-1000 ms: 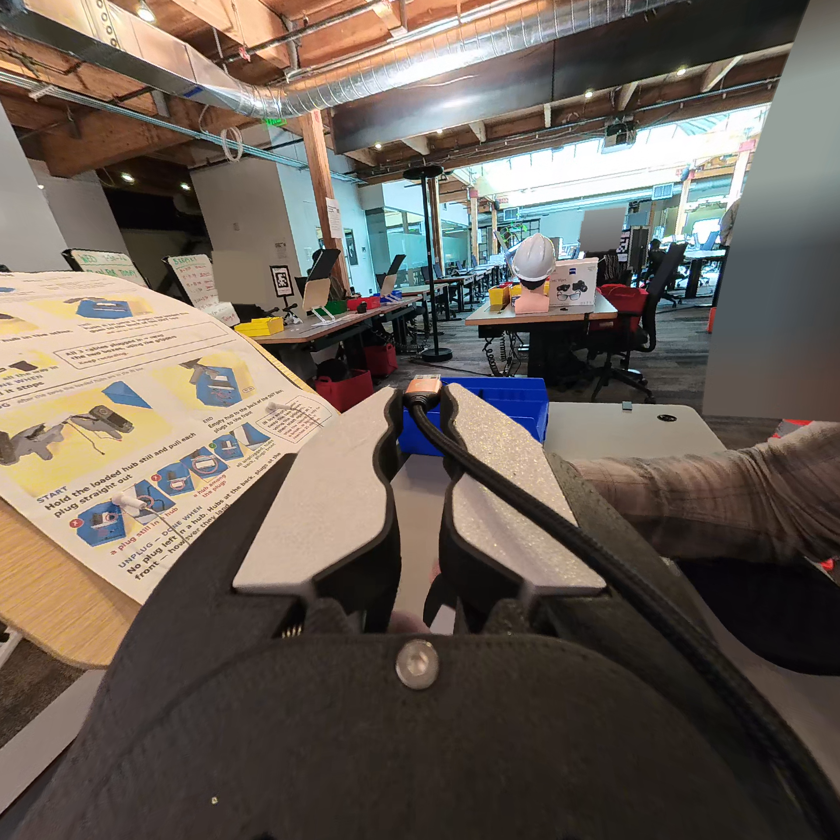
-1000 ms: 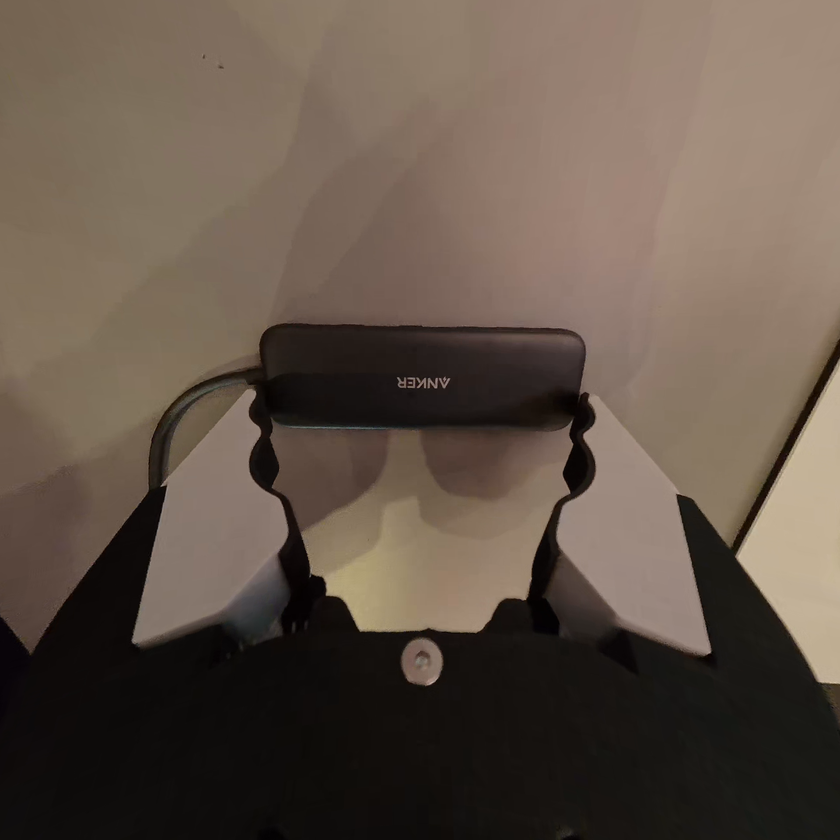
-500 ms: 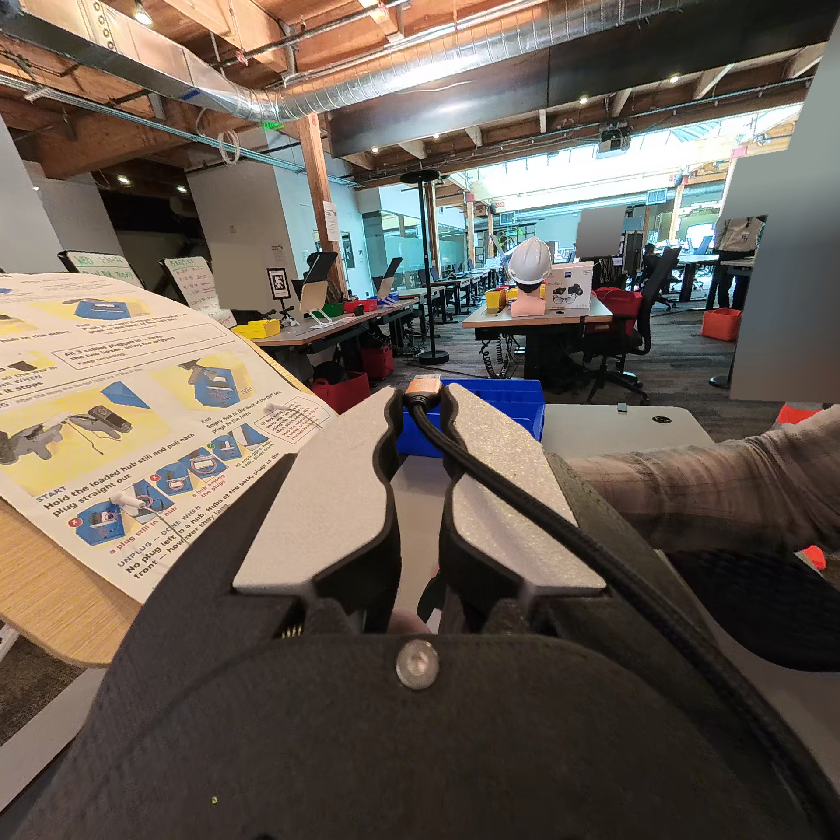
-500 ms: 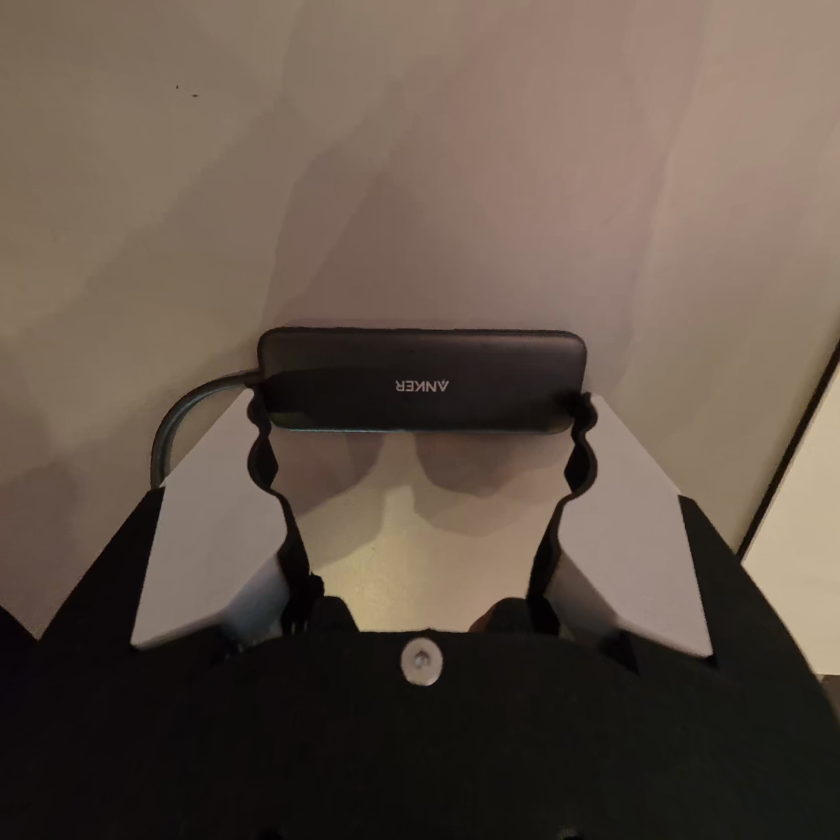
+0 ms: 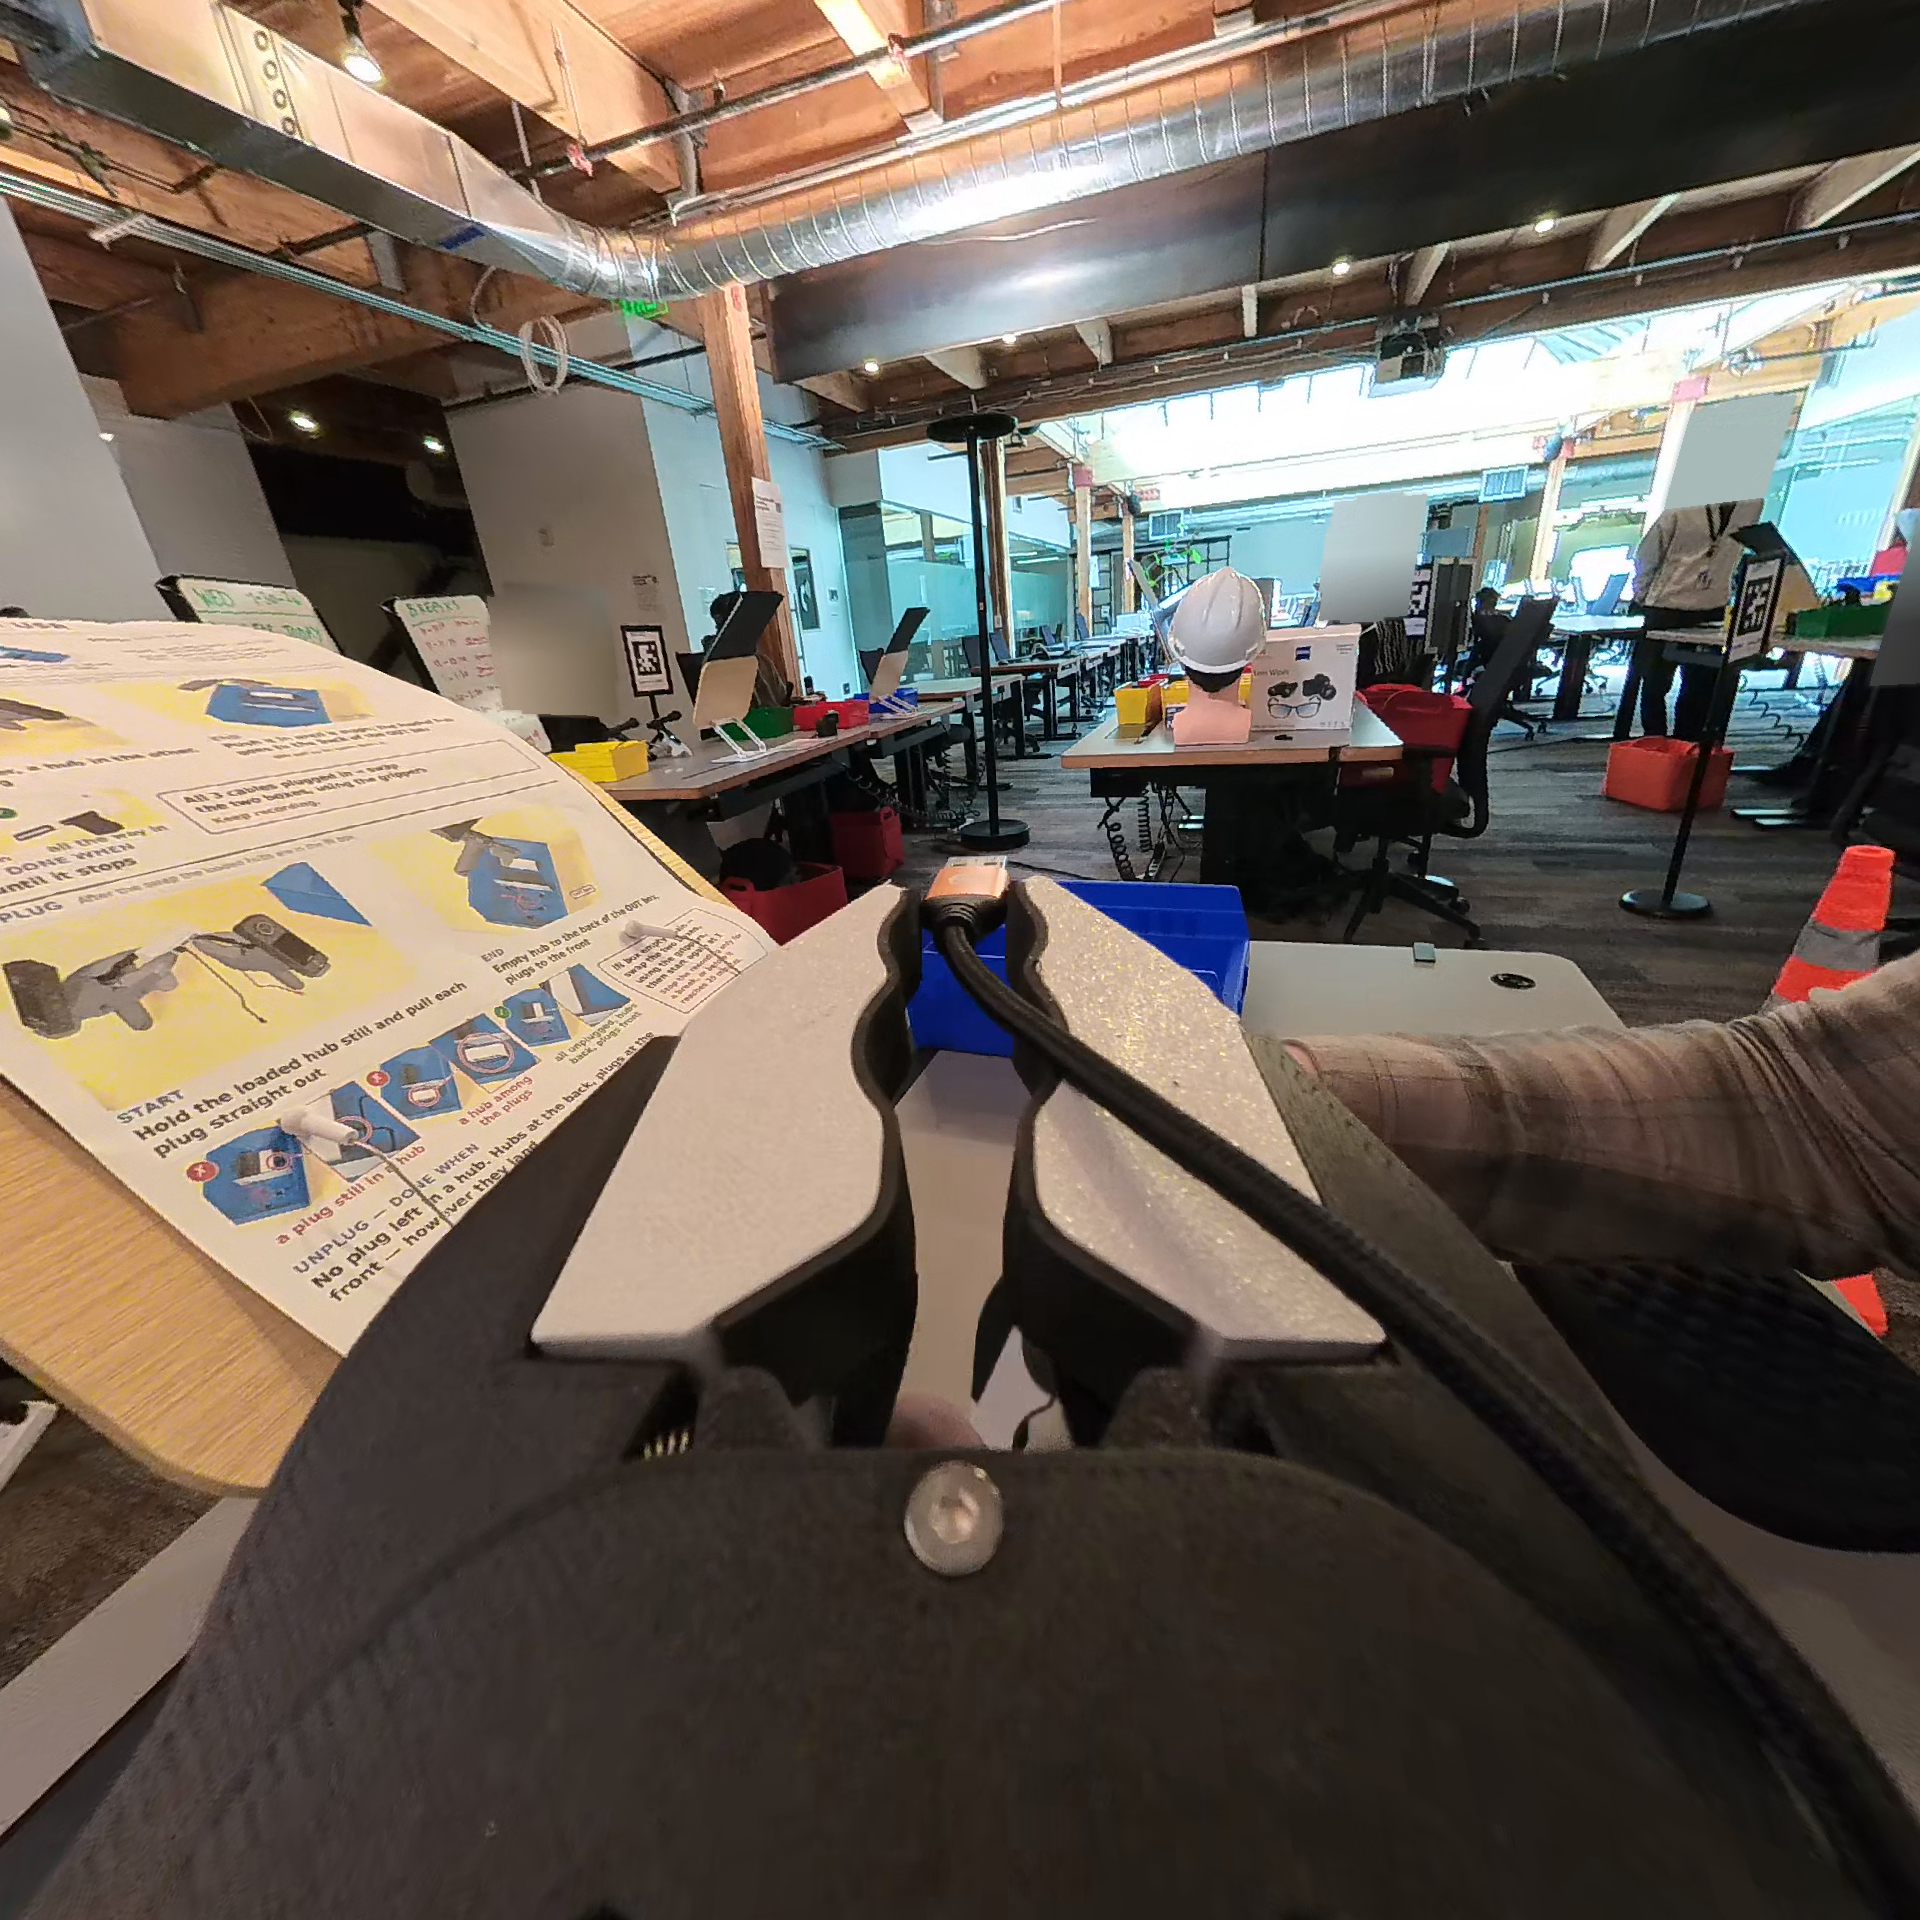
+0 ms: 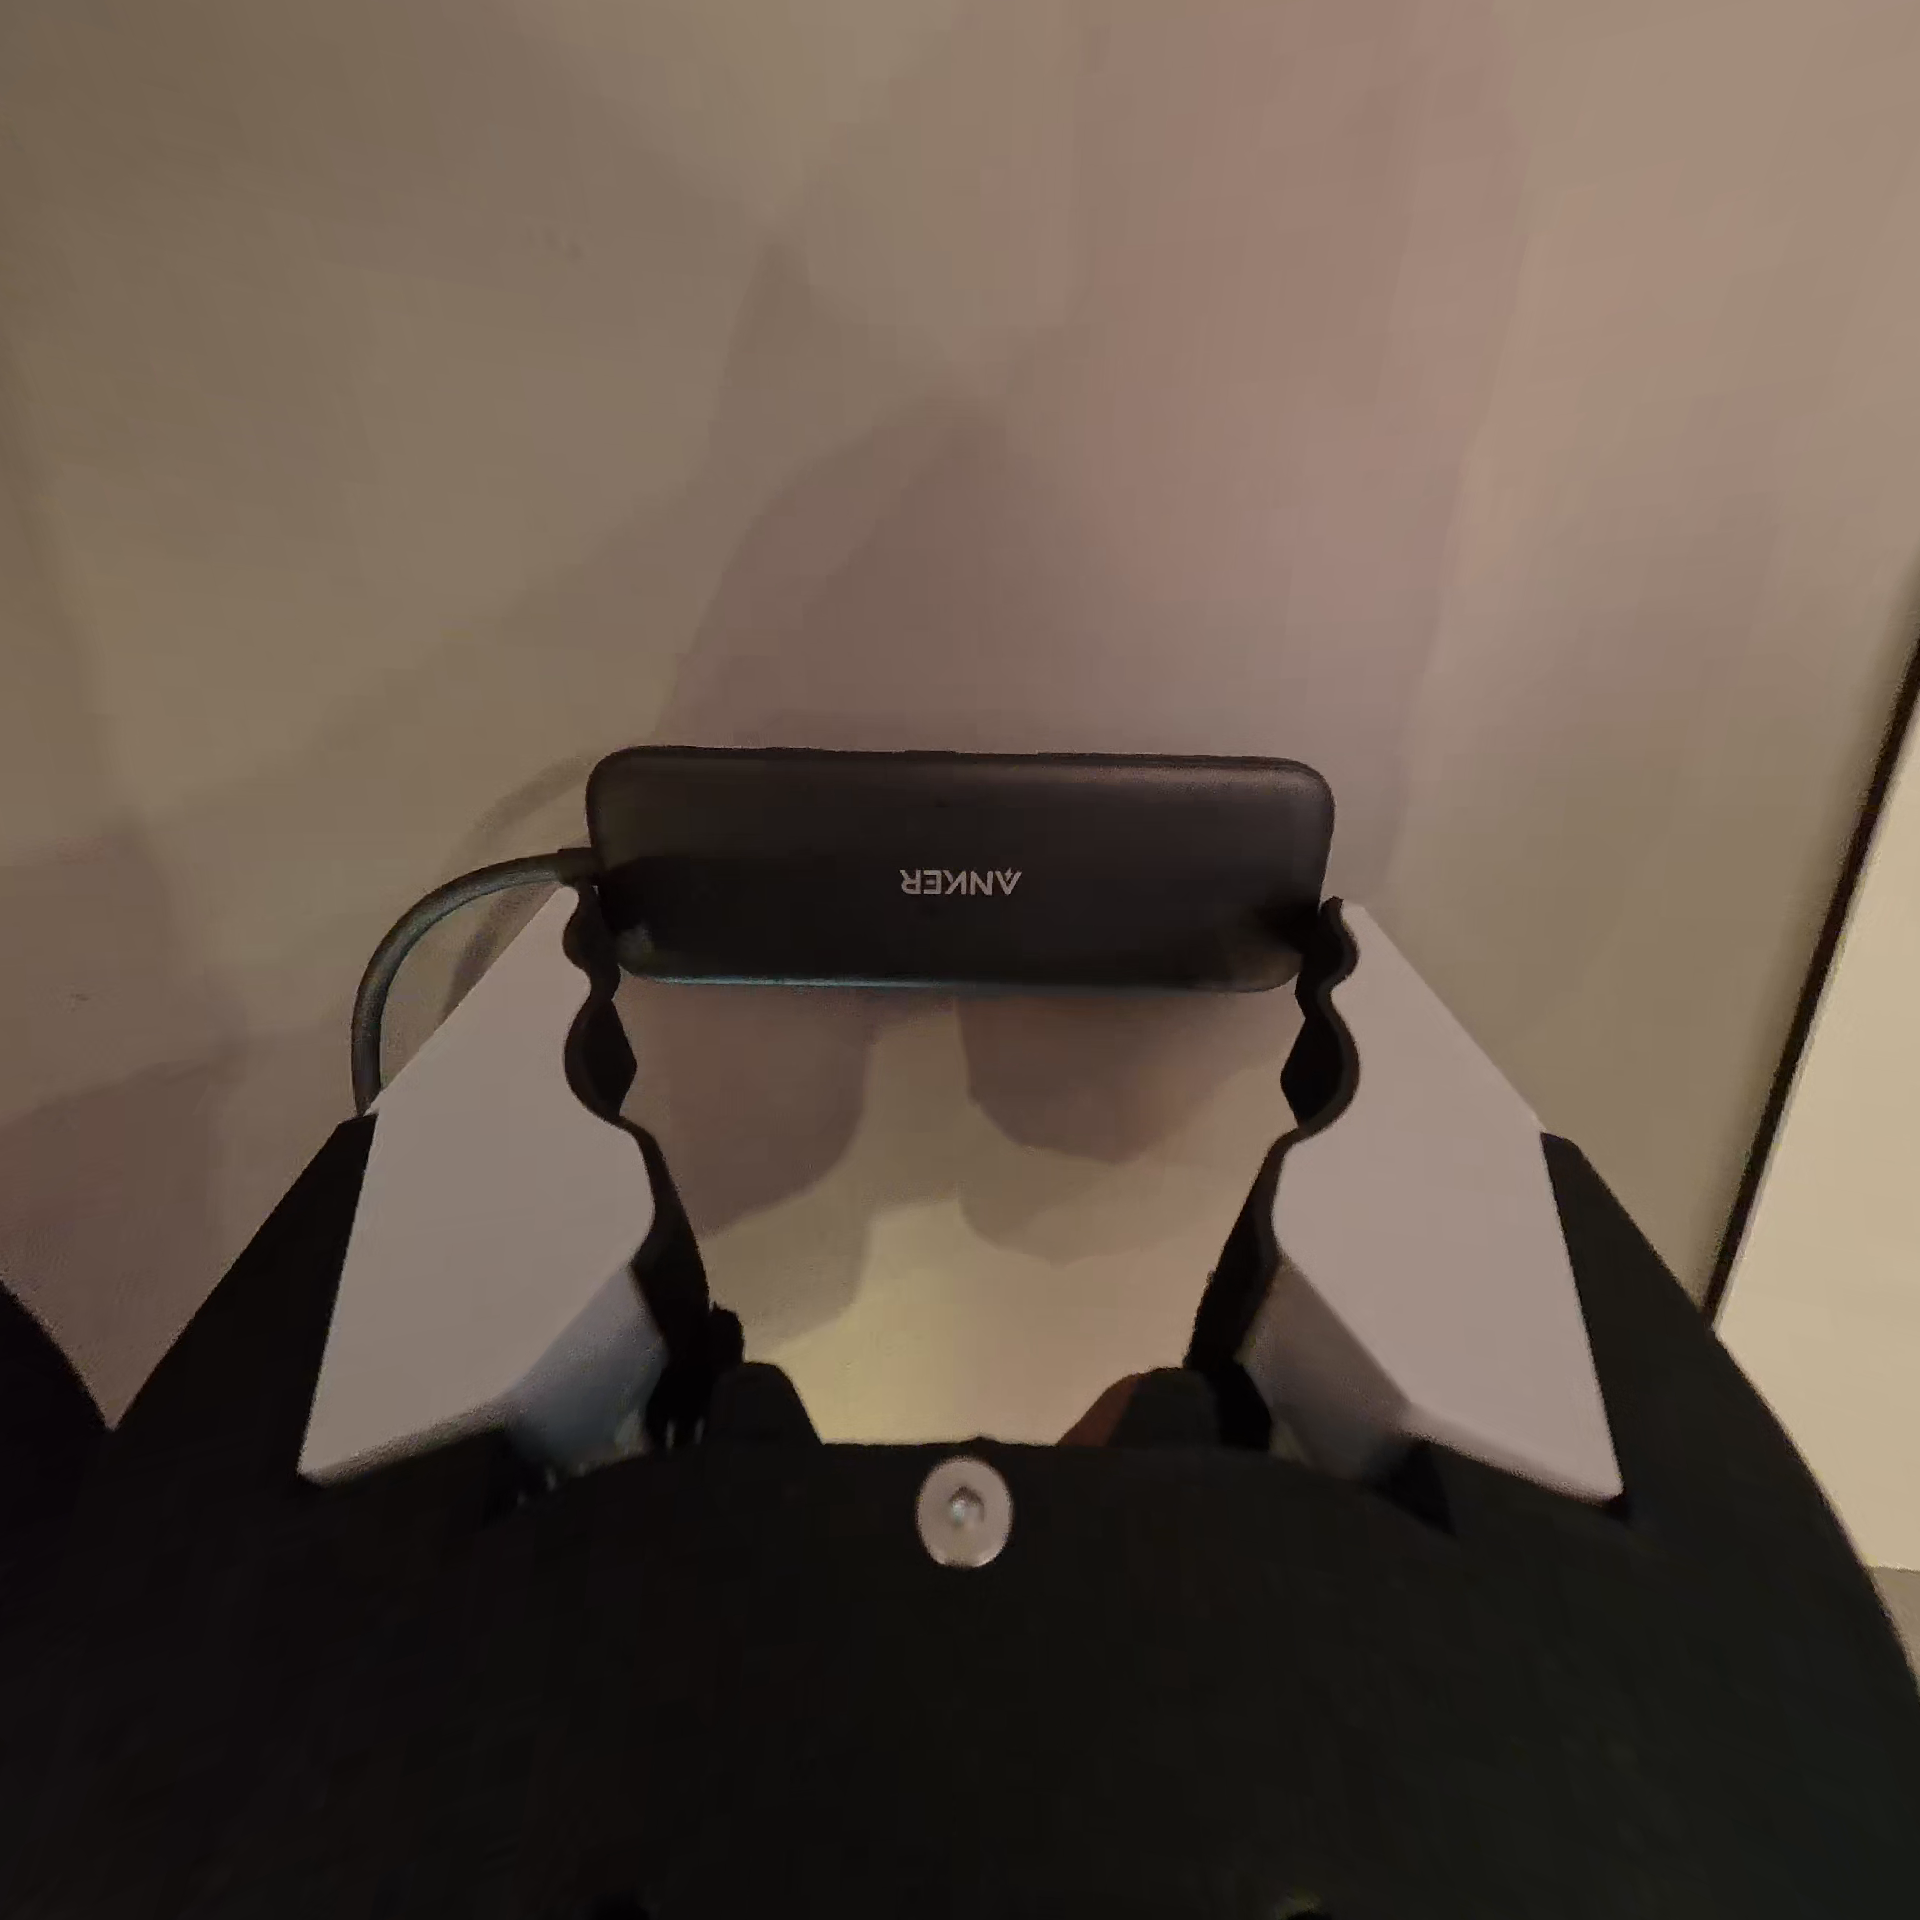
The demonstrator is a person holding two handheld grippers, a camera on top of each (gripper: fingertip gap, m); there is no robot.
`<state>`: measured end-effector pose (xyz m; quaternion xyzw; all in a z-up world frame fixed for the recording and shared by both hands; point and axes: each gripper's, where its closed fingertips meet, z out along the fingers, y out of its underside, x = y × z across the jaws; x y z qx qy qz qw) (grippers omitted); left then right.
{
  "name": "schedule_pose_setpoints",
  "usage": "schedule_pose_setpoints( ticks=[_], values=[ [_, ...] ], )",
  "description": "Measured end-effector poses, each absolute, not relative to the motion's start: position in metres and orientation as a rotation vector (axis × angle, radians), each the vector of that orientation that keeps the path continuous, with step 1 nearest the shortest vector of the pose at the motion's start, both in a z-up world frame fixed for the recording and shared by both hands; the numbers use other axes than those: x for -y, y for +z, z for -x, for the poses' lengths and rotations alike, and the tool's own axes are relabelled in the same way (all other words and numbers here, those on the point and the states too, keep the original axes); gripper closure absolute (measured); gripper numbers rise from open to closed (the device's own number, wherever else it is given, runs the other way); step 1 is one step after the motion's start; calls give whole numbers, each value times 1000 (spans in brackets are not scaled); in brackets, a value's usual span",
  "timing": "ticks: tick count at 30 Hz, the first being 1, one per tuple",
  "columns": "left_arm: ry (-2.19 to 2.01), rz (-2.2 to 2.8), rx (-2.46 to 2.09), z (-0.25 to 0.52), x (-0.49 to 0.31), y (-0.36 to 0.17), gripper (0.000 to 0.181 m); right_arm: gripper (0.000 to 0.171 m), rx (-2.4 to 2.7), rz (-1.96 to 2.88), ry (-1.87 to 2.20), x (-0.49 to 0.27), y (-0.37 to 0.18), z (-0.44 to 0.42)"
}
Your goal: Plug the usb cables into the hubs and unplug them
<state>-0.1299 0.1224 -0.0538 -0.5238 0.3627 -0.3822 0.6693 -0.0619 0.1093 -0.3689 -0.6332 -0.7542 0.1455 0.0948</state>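
USB cable (image 5: 1049,1023) plug (image 5: 966,891) is sitting pinched at the tips of the left tool (image 5: 961,914), jaws narrow, black cord trailing back right. Dark hub (image 6: 956,868) is being clamped end to end by the right tool (image 6: 956,935), jaws wide, above the pale worktop (image 6: 935,416). Plug and hub are apart; likely pre-insertion step. Next move calls for lining the plug up with a hub port; ports are not visible.

Instruction sheet (image 5: 312,935) at left — blue bin (image 5: 1143,914), orange cone (image 5: 1849,925) beyond.
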Motion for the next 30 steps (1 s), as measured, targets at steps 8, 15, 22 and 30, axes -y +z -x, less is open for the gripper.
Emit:
schedule_pose_setpoints(
  ticks=[8, 15, 22, 30],
  values=[
    [-844, 1215, -841, 122, -127, -62, 167, 43, 2062, 1795, 622, -120, -312, 44],
    [-834, 1263, -864, 104, -136, -73, 166, 42, 2003, 1710, 674, -133, -253, 7],
    [-863, 1314, -895, 69, -142, -85, 166, 43, 1984, 1636, 681, -140, -197, -22],
    [-868, 1327, -945, 28, -138, -93, 166, 43, 2081, 1644, 610, -140, -164, -47]
  ],
)
